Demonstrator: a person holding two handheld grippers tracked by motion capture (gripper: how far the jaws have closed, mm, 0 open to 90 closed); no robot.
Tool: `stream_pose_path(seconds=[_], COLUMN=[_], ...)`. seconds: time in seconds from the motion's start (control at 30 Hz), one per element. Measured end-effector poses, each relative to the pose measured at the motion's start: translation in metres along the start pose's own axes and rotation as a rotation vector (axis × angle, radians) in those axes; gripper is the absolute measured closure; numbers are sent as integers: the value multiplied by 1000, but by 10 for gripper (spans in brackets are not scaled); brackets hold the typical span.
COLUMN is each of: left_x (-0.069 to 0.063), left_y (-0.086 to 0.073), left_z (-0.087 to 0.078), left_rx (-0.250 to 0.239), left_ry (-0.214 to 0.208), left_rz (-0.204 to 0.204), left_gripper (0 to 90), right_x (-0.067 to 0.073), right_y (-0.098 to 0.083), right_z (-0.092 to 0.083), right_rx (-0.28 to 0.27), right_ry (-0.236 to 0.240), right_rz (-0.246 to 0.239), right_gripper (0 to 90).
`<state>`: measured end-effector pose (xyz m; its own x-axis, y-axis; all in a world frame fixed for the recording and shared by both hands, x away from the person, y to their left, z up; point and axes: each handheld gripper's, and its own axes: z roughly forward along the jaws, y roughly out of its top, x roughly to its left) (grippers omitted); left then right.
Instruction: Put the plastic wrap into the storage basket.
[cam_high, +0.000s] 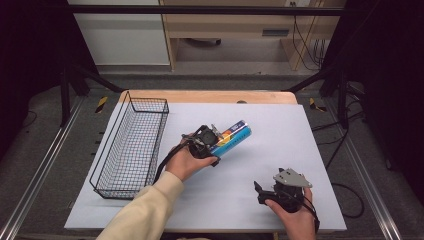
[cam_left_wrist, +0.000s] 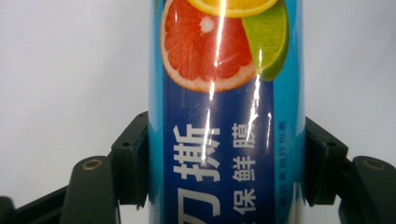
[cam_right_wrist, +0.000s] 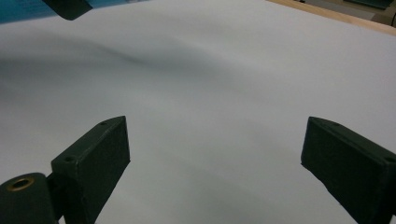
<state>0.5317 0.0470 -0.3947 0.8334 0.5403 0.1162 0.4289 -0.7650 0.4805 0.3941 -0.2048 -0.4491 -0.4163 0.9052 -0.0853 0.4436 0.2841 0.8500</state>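
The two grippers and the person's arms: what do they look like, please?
Both grippers are black. The left gripper trails a black cable; its arm wears a cream sleeve. The right gripper carries a grey three-cornered plate on top. Their jaws are blocky, with brass-coloured fittings.

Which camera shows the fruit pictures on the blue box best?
The left gripper view: the long blue cardboard box with grapefruit and lime printed on it appears close up. The high view shows it small, tilted. The right gripper view catches just a blue corner.
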Motion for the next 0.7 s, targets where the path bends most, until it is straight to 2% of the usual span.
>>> stream_pose_path(seconds=[0.2,0.47,0.7], left_x=[-2,-6,0], left_y=[2,3,-1], left_z=[-16,-34,-47], left_rx=[-13,-26,-45], left_ry=[48,79,104], left_rz=[7,-2,-23], left_gripper=[320,320,320], right_x=[-1,-1,-1], right_y=[0,1,1], right_z=[0,-2,-2], right_rx=[-3,-15,-17], right_ry=[10,21,26], right_rz=[9,8,11], right_gripper=[83,84,84])
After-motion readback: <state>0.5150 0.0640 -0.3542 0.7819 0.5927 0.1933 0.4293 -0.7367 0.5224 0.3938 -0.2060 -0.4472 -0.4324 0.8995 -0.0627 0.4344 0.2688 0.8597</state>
